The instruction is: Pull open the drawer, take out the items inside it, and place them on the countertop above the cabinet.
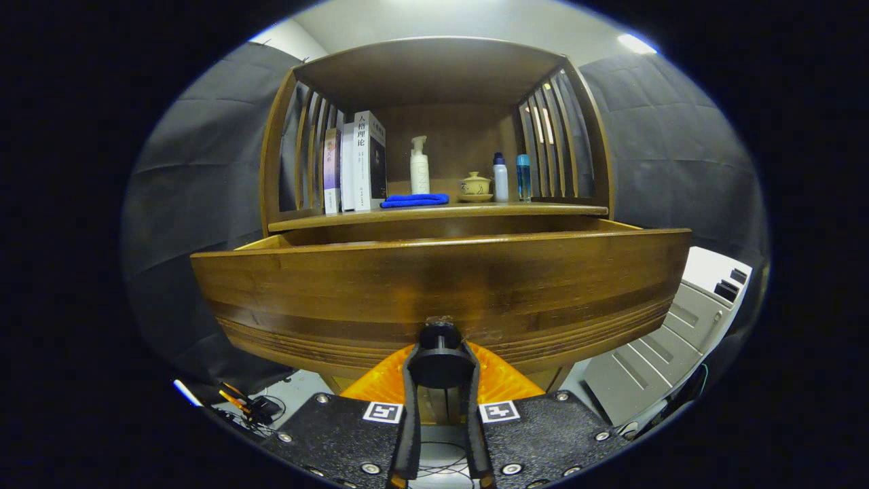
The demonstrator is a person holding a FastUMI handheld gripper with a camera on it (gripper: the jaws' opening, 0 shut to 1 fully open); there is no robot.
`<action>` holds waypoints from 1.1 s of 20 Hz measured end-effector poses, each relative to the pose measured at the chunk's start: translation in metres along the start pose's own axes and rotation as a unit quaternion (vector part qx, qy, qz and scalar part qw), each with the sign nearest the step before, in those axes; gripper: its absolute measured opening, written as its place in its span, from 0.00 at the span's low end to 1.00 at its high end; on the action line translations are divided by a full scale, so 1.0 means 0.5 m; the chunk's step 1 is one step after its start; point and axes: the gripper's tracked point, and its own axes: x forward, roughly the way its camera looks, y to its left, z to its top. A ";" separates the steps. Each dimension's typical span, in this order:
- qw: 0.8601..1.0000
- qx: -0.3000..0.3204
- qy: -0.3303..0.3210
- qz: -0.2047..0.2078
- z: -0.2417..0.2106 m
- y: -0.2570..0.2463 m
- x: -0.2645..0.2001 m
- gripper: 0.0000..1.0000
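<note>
The fingers (440, 370) clamp the black knob (440, 363) at the drawer front's (441, 285) lower edge, the drawer pulled out (contents hidden) for emptying.

Dim overall, lit from a ceiling lamp (636, 43) above; soft glare along the drawer front (441, 285), strong fisheye bending near edges, sharp focus centrally.

Black claw (440, 363), orange fingers (499, 380), square markers, screws.
</note>
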 end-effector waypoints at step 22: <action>0.999 -0.010 -0.029 0.016 0.030 -0.009 -0.066 0.54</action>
